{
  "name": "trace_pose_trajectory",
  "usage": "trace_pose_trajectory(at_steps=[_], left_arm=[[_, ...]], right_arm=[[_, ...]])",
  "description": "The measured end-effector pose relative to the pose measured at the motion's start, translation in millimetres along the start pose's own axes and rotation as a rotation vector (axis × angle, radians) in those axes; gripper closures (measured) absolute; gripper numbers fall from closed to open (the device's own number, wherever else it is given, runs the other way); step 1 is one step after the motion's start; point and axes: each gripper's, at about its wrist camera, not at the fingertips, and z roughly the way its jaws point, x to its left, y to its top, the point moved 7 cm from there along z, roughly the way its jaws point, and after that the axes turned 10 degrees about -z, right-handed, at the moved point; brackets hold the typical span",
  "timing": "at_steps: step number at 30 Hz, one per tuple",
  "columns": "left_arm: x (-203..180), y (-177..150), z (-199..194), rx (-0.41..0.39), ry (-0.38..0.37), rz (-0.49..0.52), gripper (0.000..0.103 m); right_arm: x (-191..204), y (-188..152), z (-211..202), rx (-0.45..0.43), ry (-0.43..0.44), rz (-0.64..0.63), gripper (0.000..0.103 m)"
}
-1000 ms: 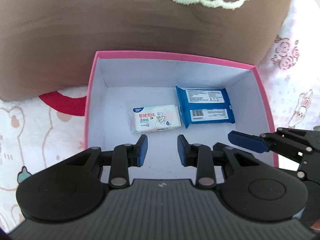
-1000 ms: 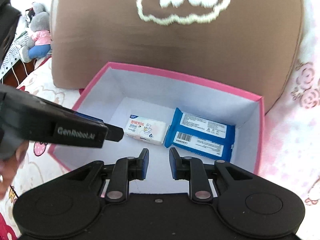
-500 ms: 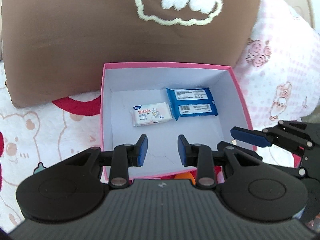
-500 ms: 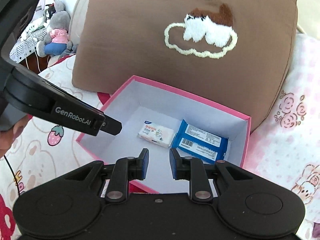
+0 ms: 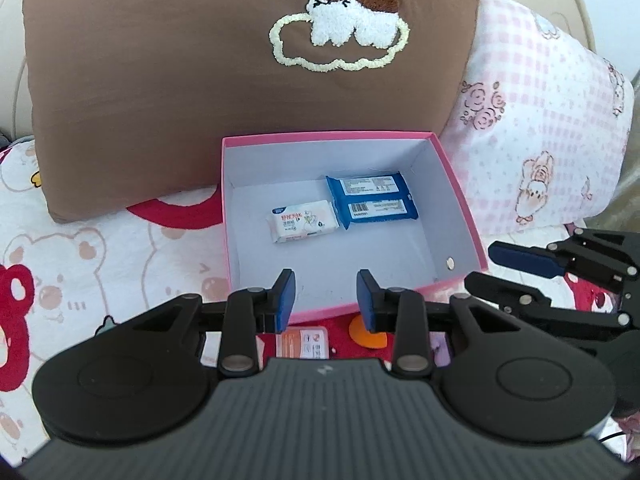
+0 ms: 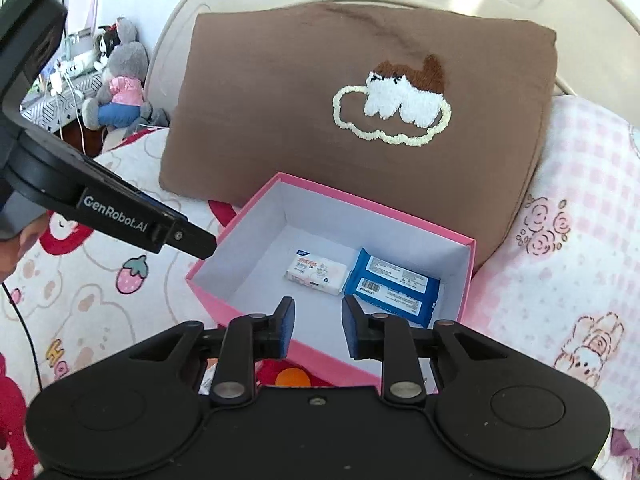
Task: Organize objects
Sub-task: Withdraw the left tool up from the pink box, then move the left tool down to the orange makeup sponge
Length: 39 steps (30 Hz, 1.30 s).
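A pink box [image 5: 460, 200] [image 6: 224, 300] with a white inside lies on the bed. In it a white wipes pack [image 5: 302, 226] [image 6: 316, 272] sits beside a blue wipes pack [image 5: 372, 202] [image 6: 394, 286]. My left gripper [image 5: 326, 300] hovers above the box's near edge, jaws slightly apart with nothing between them. In the right wrist view its black finger [image 6: 188, 236] reaches in from the left. My right gripper [image 6: 318, 320] hangs over the box's near wall. Its jaws are opening and hold nothing. Its blue pad [image 5: 520, 260] shows to the right of the box.
A brown pillow [image 5: 200, 80] [image 6: 320, 80] leans behind the box, a pink checked pillow [image 5: 540, 140] to its right. On the printed blanket in front of the box lie an orange-white packet [image 5: 304, 342] and an orange round thing [image 5: 370, 332] [image 6: 294, 378]. Plush toys [image 6: 116, 80] sit far left.
Both grippers have pulled back and up from the box, which now looks smaller and farther. The packet and the orange thing have come into view. The right jaws stand slightly wider.
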Motion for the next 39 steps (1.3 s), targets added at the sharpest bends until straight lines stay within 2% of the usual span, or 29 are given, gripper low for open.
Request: trace_pose_trajectory(at_steps=[10, 16, 26, 37, 39], left_arm=[[-11.1, -22.8, -32.6, 0.003, -0.064, 0.031, 0.069], [-10.8, -35.9, -49.3, 0.015, -0.103, 0.033, 0.069], [0.0, -69.3, -72.5, 0.039, -0.112, 0.05, 0.068], [-4.3, -100.4, -77.5, 0.132, -0.197, 0.045, 0.063], [-4.9, -105.7, -76.0, 0.149, -0.197, 0.039, 0.063]], right_arm=[[10.7, -2.9, -39.9, -0.042, -0.03, 0.011, 0.07], [30.0, -5.3, -64.5, -0.059, -0.025, -0.023, 0.069], [47.9, -22.2, -88.8, -0.065, -0.032, -0.025, 0.063], [70.8, -51.0, -84.0, -0.022, 0.011, -0.011, 0.045], [72.3, -55.9, -82.4, -0.014, 0.014, -0.005, 0.036]])
